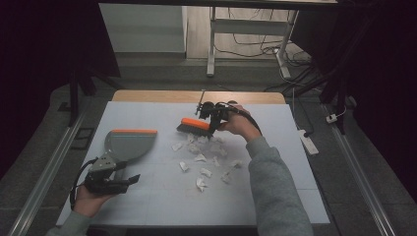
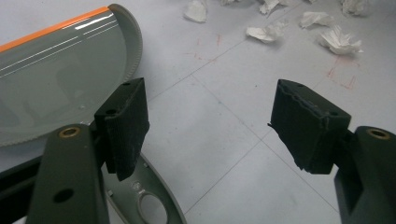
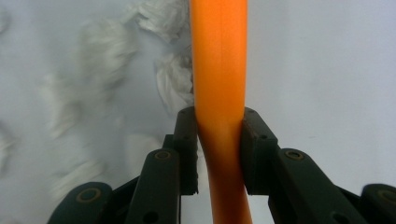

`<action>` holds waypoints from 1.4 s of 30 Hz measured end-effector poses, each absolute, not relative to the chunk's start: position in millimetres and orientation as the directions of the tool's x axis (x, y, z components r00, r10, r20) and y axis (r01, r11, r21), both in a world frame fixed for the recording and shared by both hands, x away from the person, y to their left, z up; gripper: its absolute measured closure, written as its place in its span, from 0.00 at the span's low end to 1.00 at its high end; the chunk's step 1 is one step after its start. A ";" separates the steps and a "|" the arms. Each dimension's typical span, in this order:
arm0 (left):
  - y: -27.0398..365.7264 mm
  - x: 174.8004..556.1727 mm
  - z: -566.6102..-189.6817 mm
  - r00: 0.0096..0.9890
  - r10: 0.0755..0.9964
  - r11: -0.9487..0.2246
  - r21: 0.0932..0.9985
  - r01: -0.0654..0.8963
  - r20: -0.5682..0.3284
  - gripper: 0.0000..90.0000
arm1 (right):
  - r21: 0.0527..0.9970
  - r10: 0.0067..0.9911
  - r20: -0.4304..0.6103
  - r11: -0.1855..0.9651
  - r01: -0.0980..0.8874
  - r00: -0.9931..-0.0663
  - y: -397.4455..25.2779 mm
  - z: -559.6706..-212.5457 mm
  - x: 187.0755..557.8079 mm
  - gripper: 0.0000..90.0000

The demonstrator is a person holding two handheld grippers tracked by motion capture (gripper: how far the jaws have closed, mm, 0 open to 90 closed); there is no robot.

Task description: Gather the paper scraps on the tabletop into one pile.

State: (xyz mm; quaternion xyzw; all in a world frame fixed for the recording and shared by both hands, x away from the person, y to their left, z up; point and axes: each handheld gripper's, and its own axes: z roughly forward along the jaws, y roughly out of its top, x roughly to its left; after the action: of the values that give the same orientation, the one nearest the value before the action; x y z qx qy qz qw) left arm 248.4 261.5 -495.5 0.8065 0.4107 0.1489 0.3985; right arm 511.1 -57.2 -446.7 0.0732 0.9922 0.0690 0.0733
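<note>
The right gripper (image 3: 218,140) is clamping the orange brush (image 1: 194,125) beside scattered paper scraps (image 1: 204,160); the left gripper (image 2: 210,126), jaws spread wide, is hovering just beside the empty grey dustpan (image 1: 129,143).

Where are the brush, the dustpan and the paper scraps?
brush (image 1: 194,124): high view, on its orange back.
dustpan (image 1: 127,145): high view, on its grey tray.
paper scraps (image 1: 201,158): high view, on one crumpled piece mid-pile.

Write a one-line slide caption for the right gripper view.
Hand-held gripper shut on the orange brush handle, with crumpled paper scraps blurred on the white table.
</note>
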 end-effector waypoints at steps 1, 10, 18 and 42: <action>261.5 248.4 -495.4 0.619 0.780 -0.346 0.765 0.543 -0.087 0.31 | 0.153 0.154 -0.120 0.979 0.135 -0.981 -59.0 -445.0 507.8 0.79; 260.5 249.0 -496.0 0.617 0.781 -0.343 0.764 0.547 -0.092 0.32 | 0.278 0.222 -0.156 0.945 0.173 -0.962 -74.7 -431.0 503.0 0.79; 260.9 249.2 -496.6 0.617 0.782 -0.342 0.763 0.548 -0.092 0.32 | 0.364 0.333 -0.129 0.892 0.268 -0.934 -86.7 -423.7 509.1 0.79; 257.4 249.7 -497.4 0.612 0.787 -0.353 0.760 0.547 -0.075 0.32 | 0.329 0.558 0.233 0.725 0.604 -0.797 -6.1 -445.0 439.1 0.79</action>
State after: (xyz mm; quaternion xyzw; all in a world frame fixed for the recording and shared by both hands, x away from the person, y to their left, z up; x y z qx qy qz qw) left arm 249.7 257.4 -497.4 0.8079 0.4127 0.1534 0.3917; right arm 439.1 -6.1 -445.0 0.3134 0.9269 0.1977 -0.0591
